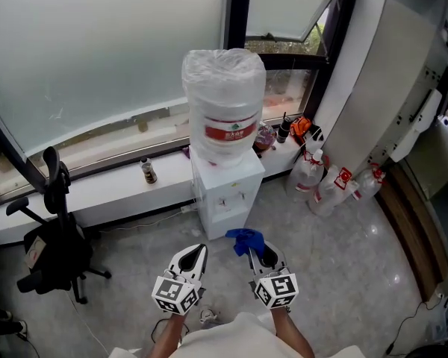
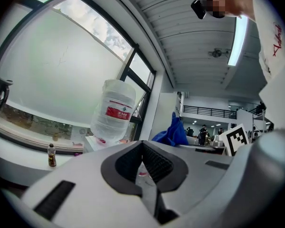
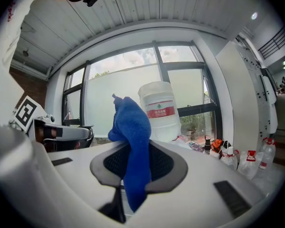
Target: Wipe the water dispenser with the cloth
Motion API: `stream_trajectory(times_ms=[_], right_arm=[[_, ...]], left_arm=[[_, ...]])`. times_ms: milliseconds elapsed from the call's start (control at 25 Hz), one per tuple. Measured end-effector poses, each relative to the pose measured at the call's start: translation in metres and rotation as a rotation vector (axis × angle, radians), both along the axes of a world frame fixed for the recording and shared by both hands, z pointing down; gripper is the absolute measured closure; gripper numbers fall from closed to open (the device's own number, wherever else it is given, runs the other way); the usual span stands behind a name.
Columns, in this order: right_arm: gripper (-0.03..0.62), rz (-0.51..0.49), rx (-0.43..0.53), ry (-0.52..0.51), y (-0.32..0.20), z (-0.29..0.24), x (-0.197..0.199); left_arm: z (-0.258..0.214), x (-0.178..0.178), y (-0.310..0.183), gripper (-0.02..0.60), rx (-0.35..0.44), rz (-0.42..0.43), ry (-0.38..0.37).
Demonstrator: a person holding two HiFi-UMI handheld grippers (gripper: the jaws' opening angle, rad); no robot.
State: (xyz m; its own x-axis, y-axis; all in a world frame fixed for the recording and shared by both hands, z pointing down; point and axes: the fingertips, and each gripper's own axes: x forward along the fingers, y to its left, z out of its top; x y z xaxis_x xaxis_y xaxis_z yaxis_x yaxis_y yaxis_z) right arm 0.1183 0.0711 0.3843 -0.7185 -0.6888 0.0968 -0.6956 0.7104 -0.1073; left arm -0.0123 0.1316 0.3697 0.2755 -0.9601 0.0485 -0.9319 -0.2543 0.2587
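Cloth [image 3: 131,122] clamped between right tongs [image 3: 135,152] (dispenser [image 1: 225,189] ahead).

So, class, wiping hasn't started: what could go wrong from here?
The blue cloth is held only by a pinch in the right gripper, so it may slip out under rubbing. Pushing high on the water dispenser could rock the big bottle on top. Spray bottles on the floor beside it might get knocked.

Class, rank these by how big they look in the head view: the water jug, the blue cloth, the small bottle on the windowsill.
1. water jug
2. blue cloth, though nearer the camera, so true size unsure
3. small bottle
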Motion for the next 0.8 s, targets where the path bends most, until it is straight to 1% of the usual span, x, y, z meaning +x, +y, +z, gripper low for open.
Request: stream_trajectory(times_ms=[80,240,480,800], right_arm=[[0.502,-0.017,0.004,0.001,0.005,-0.003,0.014],[0.503,-0.049,0.026,-0.007,0.009,-0.010,0.038],[0.503,-0.082,0.027,-0.023,0.025,-0.010,0.069],[0.503,-0.090,0.033,-0.033,0.030,-0.012,0.095]], left_arm=[[-0.003,0.014,0.004,0.572,-0.001,-0.020,0.008],[-0.012,0.041,0.007,0.571,0.012,-0.043,-0.014],[-0.008,0.085,0.020,0.572,0.004,-0.052,-0.033],[-0.008,0.115,0.023,0.571,0.011,-0.058,-0.037]])
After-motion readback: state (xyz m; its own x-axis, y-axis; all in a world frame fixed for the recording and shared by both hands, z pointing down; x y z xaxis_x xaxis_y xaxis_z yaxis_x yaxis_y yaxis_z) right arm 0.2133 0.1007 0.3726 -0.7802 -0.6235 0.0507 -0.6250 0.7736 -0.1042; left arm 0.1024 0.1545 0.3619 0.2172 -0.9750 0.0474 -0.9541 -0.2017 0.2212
